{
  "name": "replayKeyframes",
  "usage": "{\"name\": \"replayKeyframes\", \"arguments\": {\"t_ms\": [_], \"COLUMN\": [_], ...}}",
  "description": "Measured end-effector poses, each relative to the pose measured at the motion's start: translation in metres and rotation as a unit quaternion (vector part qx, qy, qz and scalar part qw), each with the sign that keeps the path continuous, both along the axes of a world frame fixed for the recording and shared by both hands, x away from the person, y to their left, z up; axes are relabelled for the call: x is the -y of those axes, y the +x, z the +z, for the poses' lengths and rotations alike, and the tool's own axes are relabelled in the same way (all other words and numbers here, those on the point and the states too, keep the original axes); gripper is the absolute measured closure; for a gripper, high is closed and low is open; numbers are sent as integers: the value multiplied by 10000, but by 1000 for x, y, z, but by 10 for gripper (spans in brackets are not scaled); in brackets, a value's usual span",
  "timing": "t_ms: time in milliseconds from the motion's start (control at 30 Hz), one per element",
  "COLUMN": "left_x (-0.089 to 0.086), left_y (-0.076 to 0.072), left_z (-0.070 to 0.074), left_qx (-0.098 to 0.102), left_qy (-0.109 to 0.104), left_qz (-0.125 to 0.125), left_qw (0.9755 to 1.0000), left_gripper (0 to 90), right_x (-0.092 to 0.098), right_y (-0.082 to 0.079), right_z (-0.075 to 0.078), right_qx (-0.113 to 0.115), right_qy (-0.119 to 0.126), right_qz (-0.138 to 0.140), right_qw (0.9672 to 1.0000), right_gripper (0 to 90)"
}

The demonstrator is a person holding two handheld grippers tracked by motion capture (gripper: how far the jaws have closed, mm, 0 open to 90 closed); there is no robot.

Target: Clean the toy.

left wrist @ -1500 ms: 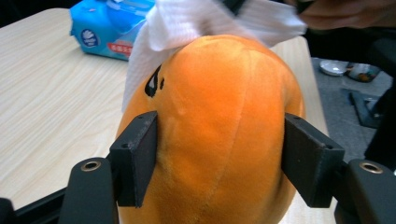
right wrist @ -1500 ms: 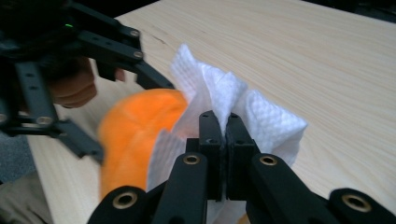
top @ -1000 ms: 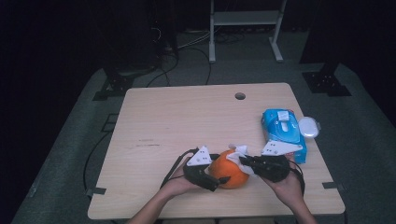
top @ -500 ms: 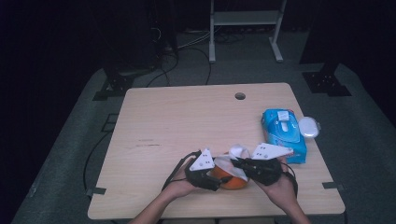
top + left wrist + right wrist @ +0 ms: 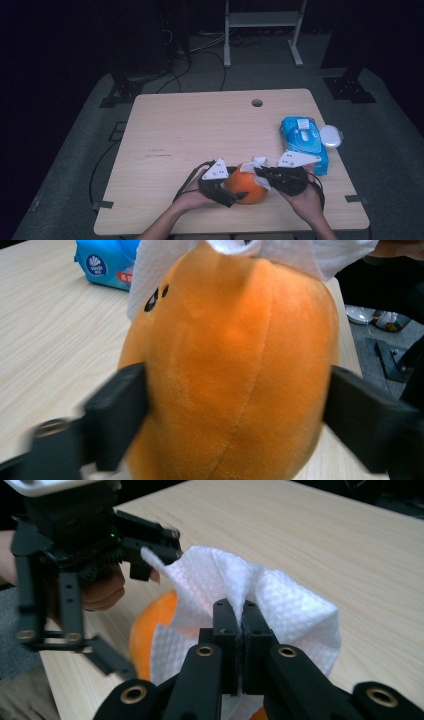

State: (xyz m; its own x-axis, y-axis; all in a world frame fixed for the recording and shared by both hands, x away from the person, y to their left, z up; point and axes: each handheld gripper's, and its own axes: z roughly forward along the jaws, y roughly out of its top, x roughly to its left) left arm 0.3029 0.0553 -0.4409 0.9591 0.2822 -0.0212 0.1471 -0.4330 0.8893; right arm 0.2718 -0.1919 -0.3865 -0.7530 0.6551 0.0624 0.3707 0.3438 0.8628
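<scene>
An orange plush toy (image 5: 245, 187) sits near the table's front edge. My left gripper (image 5: 239, 189) reaches in from its left. In the left gripper view the two black jaws press on the toy's (image 5: 230, 370) flanks; they have just been opening a little and the toy is still between them. My right gripper (image 5: 260, 175) comes from the right, shut on a white wipe (image 5: 260, 165). In the right gripper view the jaws (image 5: 234, 612) pinch a fold of the wipe (image 5: 285, 605), which drapes over the toy's (image 5: 147, 630) top.
A blue pack of wipes (image 5: 302, 142) lies at the table's right edge with a round white lid (image 5: 330, 136) beside it. A small hole (image 5: 257, 103) sits near the far edge of the wooden table (image 5: 200, 130). The floor around is dark, with cables.
The right gripper slid the wipe left across the toy and came back to the right. The toy looked squashed half a second ago and is rounder now.
</scene>
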Motion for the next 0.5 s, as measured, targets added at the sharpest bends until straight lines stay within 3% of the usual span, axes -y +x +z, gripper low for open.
{"name": "replayKeyframes", "arguments": {"t_ms": [67, 167, 300, 333, 400, 500], "left_x": [-3, -9, -13, -10, -7, -5], "left_y": [-1, -2, -2, -3, -6, -6], "left_z": [7, 18, 22, 19, 15, 18], "left_qx": [99, 378, 449, 428, 449, 393], "left_qy": [78, 189, 299, 448, 460, 441], "left_qz": [16, 217, 445, 398, 355, 248], "left_qw": [9999, 9989, 9976, 9973, 9973, 9979], "left_gripper": [295, 366, 372, 369, 356, 333], "right_x": [-3, -10, -21, -22, -20, -12], "right_y": [-3, -8, -10, -6, 0, 2], "right_z": [3, 10, 10, 7, -3, -8], "right_qx": [109, 143, 238, 191, 44, -102], "right_qy": [47, 233, 164, 137, 26, 138], "right_qz": [35, 186, 202, 168, 99, 25], "right_qw": [9999, 9995, 9994, 9996, 9999, 9998], "right_gripper": [870, 869, 863, 863, 866, 866]}}
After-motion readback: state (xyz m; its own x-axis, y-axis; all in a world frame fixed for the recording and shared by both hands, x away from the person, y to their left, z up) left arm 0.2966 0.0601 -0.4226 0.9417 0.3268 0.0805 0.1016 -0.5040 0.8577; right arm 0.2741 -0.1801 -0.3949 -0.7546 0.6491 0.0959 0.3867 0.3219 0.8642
